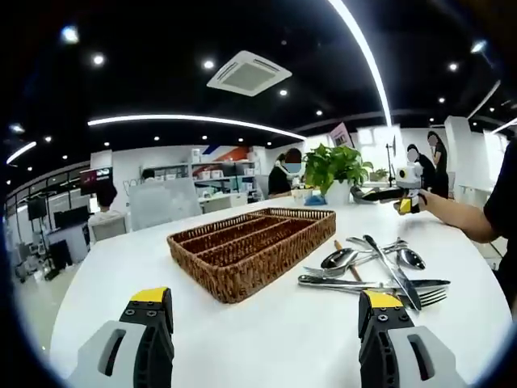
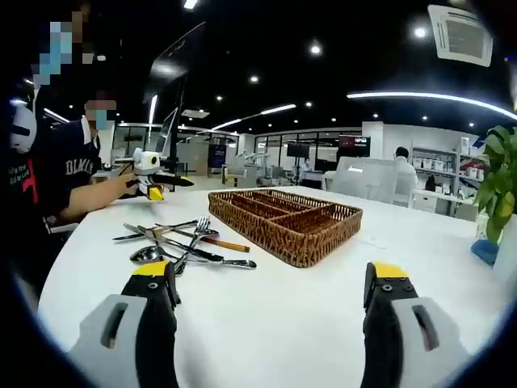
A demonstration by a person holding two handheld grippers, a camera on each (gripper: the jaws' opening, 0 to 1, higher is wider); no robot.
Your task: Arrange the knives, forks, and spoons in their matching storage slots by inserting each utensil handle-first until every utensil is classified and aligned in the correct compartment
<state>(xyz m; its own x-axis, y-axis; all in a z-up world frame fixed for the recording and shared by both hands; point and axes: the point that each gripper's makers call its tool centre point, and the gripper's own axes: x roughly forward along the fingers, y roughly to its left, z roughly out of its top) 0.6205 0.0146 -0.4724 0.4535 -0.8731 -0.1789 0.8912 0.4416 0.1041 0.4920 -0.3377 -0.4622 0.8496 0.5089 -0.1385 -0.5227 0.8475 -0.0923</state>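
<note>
A brown wicker cutlery tray [image 1: 250, 242] with long slots lies on the white table [image 1: 242, 339], and its slots look bare. To its right lies a loose pile of spoons [image 1: 339, 259], a knife [image 1: 397, 279] and a fork [image 1: 430, 296]. My left gripper [image 1: 266, 305] hovers open over the table's near edge, short of the tray, holding nothing. In the right gripper view the tray [image 2: 287, 218] sits ahead, with the cutlery pile [image 2: 182, 242] to its left. My right gripper [image 2: 271, 275] is open and holds nothing. Each gripper shows across the table from the other [image 1: 406, 194] [image 2: 149, 182].
A potted plant [image 1: 335, 166] stands behind the tray, near the far table edge, and also at the right edge [image 2: 497, 178] of the right gripper view. A person's arm [image 1: 464, 217] reaches in beside the cutlery. Office desks, chairs and other people fill the background.
</note>
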